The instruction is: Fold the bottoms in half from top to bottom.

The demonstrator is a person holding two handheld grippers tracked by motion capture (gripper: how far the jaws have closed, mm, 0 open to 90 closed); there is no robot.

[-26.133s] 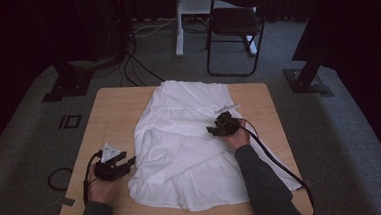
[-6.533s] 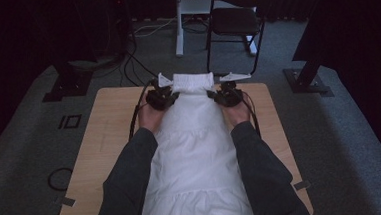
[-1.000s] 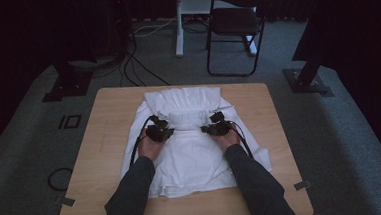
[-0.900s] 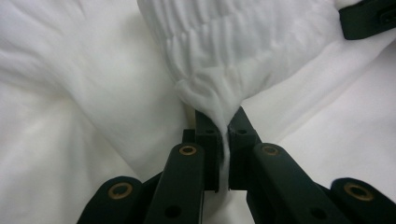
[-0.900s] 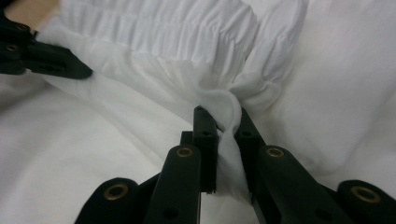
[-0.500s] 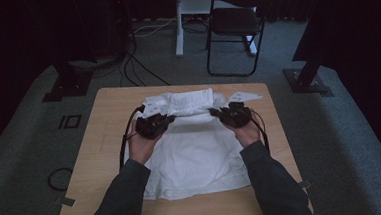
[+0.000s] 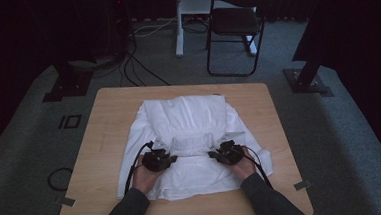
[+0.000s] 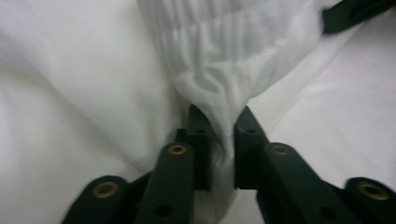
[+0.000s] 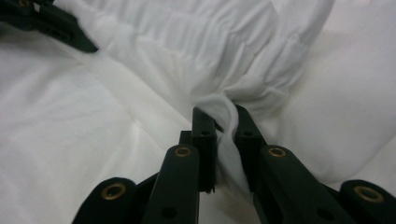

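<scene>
A white garment point(image 7: 189, 112) lies folded on the wooden table point(image 7: 105, 137). Its ribbed hem point(image 7: 193, 143) is stretched across the middle between my two grippers. My left gripper point(image 7: 170, 160) pinches the hem's left corner; in the left gripper view the bunched cloth point(image 8: 219, 88) runs down between the jaws of the left gripper point(image 8: 220, 126). My right gripper point(image 7: 212, 155) holds the other corner, with a fold of cloth point(image 9: 224, 105) between the jaws of the right gripper point(image 9: 219, 123). Both pairs of jaws have just been opening a little, cloth still between them.
A black chair point(image 7: 233, 24) and a white stand point(image 7: 178, 18) are on the carpet beyond the table. Cables point(image 7: 141, 65) trail on the floor at the back left. Bare wood shows left and right of the garment.
Both hands have come back from the table's far side toward the near edge, drawing the ribbed hem over the garment's middle. The garment now lies shorter, with a doubled layer.
</scene>
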